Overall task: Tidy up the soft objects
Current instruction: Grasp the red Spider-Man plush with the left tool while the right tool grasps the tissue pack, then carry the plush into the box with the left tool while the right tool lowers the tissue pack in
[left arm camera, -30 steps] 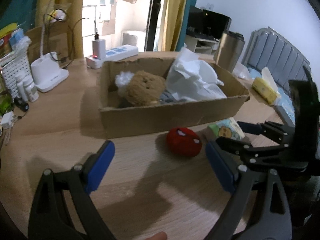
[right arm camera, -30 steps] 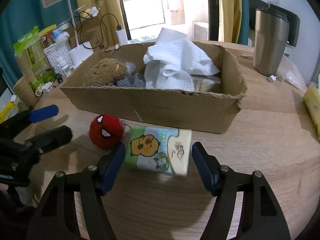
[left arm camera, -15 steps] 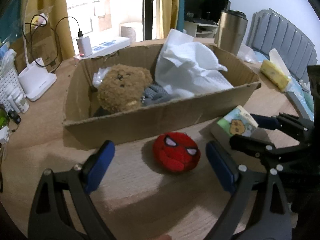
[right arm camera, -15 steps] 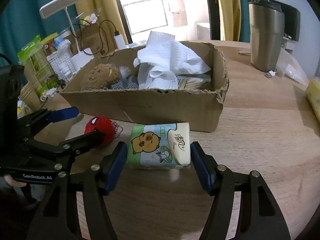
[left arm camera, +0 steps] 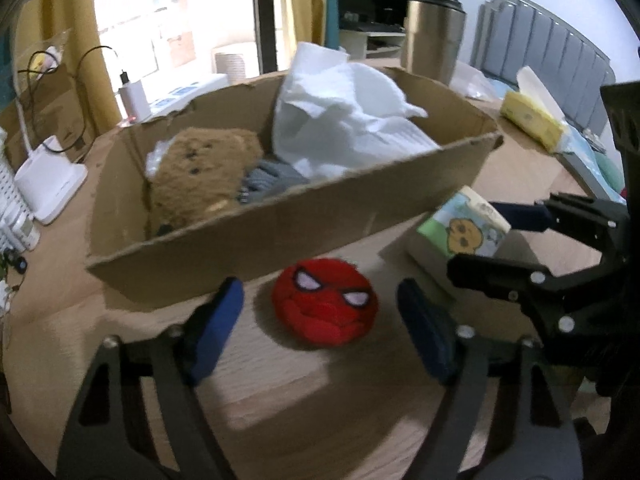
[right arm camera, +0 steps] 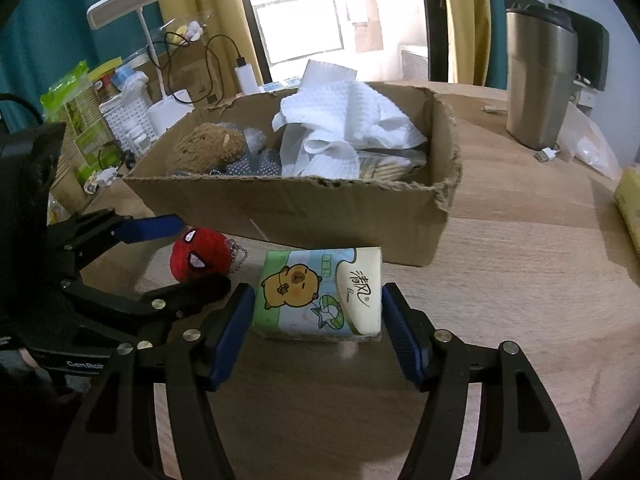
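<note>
On the wooden table (right arm camera: 520, 264) we see two loose soft items lying just in front of the cardboard box (left arm camera: 304, 220): a red masked plush ball (left arm camera: 325, 306) and, to its right, a tissue pack (right arm camera: 320, 294) printed with a cartoon animal. We note a bead chain trailing from the ball toward the pack. The left gripper (left arm camera: 320, 322) brackets the ball with its blue pads wide apart, a gap showing on each side. The right gripper (right arm camera: 318, 326) brackets the tissue pack; its pads sit at the pack's two ends, and we cannot tell whether they press it or merely flank it. Inside the box we find a brown plush bear (left arm camera: 204, 172) at the left, grey fabric (left arm camera: 264, 182) beside it, and a heap of white paper towel (left arm camera: 348, 128) at the right. Behind the box stand a steel tumbler (right arm camera: 540, 80), a white desk lamp (right arm camera: 144, 20) and a charger with a black cable (left arm camera: 134, 94).
</note>
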Demonstrator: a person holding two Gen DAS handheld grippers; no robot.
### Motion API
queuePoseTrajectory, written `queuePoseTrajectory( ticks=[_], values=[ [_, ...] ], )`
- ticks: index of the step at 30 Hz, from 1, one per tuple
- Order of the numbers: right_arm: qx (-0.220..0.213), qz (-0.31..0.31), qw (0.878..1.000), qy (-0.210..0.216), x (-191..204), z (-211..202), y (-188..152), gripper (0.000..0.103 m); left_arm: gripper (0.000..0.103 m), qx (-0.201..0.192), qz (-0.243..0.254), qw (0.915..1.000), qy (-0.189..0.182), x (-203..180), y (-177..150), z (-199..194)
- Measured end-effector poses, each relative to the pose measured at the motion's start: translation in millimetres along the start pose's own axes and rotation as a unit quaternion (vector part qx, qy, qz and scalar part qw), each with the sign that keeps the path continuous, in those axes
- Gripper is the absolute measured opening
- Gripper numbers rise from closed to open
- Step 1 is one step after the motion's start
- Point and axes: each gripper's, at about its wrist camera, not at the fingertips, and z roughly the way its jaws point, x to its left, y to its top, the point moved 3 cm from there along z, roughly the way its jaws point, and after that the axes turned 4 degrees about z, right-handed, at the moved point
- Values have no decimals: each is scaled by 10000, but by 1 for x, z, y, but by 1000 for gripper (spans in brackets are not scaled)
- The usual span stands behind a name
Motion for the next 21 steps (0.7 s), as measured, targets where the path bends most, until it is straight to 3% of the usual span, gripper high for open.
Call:
queuePoseTrajectory(
  ticks=[1,4,14,21],
  values=[
    [-6,25,10000,-13,-2,-2,-1,68,55,-1,24,10000,-37,-2,0,1],
    [-25,103,9999,-126,-9,-8,-4,68,50,122,29,9998,-153,-5,-1,7],
    [-237,143,9991,-309,-18,-32,4,68,48,-83,-93,9987,-488,-6,-3,-6],
    [-327,68,9990,-304,-11,-43,12,68,48,-395,-311,9970,-589,8,-4,-38]
  ],
)
